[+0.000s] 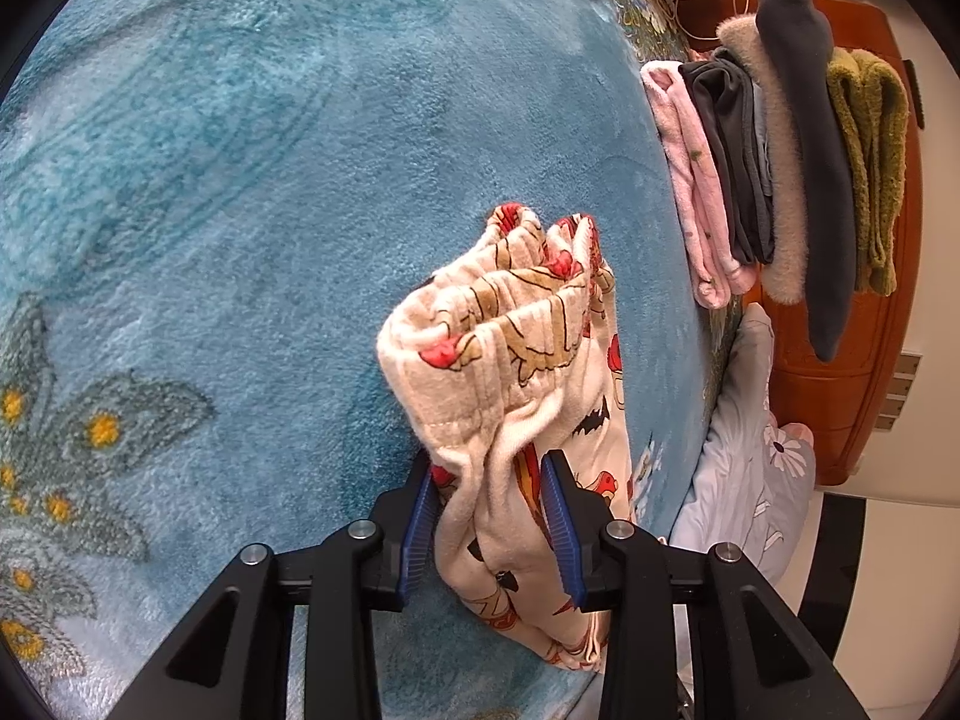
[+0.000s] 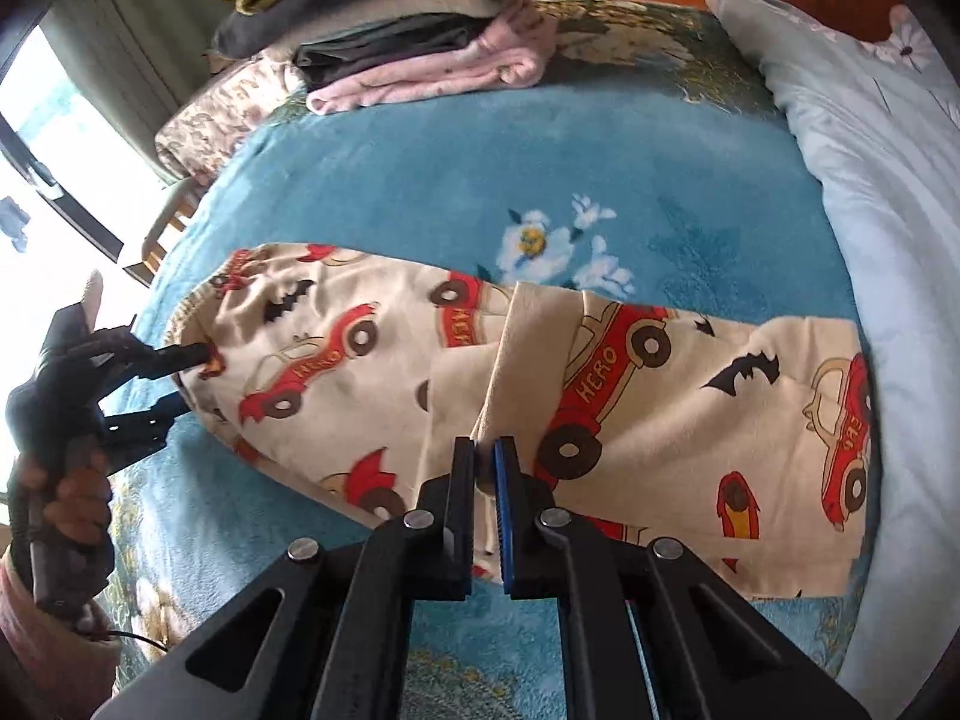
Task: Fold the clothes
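Cream children's pants (image 2: 372, 354) printed with red "HERO" cars and black bats lie stretched across a blue fleece blanket (image 2: 480, 180). My left gripper (image 1: 489, 468) is shut on the bunched elastic waistband of the pants (image 1: 510, 324). It also shows in the right wrist view (image 2: 192, 378) at the left end of the pants. My right gripper (image 2: 483, 456) is shut on the near edge of the pants at mid-length, where a fold of cloth stands up.
A stack of folded clothes (image 2: 420, 54), pink, dark grey, beige and olive, sits at the blanket's far edge; it shows at the right in the left wrist view (image 1: 774, 168). A pale blue flowered quilt (image 2: 870, 150) lies along the right. An orange wooden headboard (image 1: 852, 360) stands behind.
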`<state>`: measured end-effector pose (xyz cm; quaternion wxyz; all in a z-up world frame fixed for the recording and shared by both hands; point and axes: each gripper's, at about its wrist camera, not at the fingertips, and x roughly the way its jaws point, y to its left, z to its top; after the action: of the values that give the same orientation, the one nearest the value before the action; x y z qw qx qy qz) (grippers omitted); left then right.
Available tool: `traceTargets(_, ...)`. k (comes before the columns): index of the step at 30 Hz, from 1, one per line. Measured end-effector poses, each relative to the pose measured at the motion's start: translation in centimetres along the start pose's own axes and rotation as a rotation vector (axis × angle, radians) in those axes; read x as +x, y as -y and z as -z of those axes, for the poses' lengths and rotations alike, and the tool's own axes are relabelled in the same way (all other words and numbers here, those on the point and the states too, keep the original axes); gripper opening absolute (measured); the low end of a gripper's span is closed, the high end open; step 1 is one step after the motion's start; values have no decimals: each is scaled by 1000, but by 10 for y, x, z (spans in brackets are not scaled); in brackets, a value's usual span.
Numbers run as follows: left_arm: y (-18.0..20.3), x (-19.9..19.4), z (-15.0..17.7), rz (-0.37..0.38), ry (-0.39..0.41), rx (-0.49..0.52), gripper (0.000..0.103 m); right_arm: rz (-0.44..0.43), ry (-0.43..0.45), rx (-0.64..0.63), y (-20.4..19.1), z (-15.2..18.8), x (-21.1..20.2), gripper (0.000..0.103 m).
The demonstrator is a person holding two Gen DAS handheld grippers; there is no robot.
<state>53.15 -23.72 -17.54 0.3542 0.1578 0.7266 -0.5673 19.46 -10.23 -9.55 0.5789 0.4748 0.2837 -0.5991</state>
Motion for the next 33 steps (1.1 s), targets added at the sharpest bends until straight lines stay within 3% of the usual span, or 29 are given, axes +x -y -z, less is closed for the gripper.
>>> traceTargets(2, 1, 0, 0, 4, 0, 1, 43, -20, -30, -34, -13, 3, 7, 6)
traceTargets(5, 0, 0, 0, 11, 2, -1, 43, 53, -90, -85, -23, 13, 28, 6)
traceTargets(9, 0, -1, 1, 7, 14, -1, 41, 30, -95, -35, -14, 15, 28, 14)
traceTargets(10, 1, -1, 2, -6, 23, 5, 34, 21, -87, -19, -11, 12, 25, 24)
traceTargets(11, 2, -2, 3, -20, 35, 11, 20, 20, -68, 1, -7, 9, 19, 34)
traceTargets(14, 5, -7, 5, -1, 77, 20, 11, 33, -24, 64, 7, 0, 5, 37)
traceTargets(18, 44, -18, 17, -9, 135, 198, 10, 53, -14, 163, 35, -3, -3, 37)
traceTargets(21, 92, -19, 33, 49, 143, 382, 10, 51, -15, 253, 56, 4, -9, 37)
traceTargets(24, 146, -3, 62, 100, 88, 583, 10, 31, -8, 351, 75, 12, -16, 37)
traceTargets(29, 211, 47, 133, 180, -116, 825, 10, 50, 24, 484, 110, 30, -33, 37)
traceTargets(33, 215, 92, 171, 117, -241, 880, 10, 88, 45, 593, 146, 45, -55, 37)
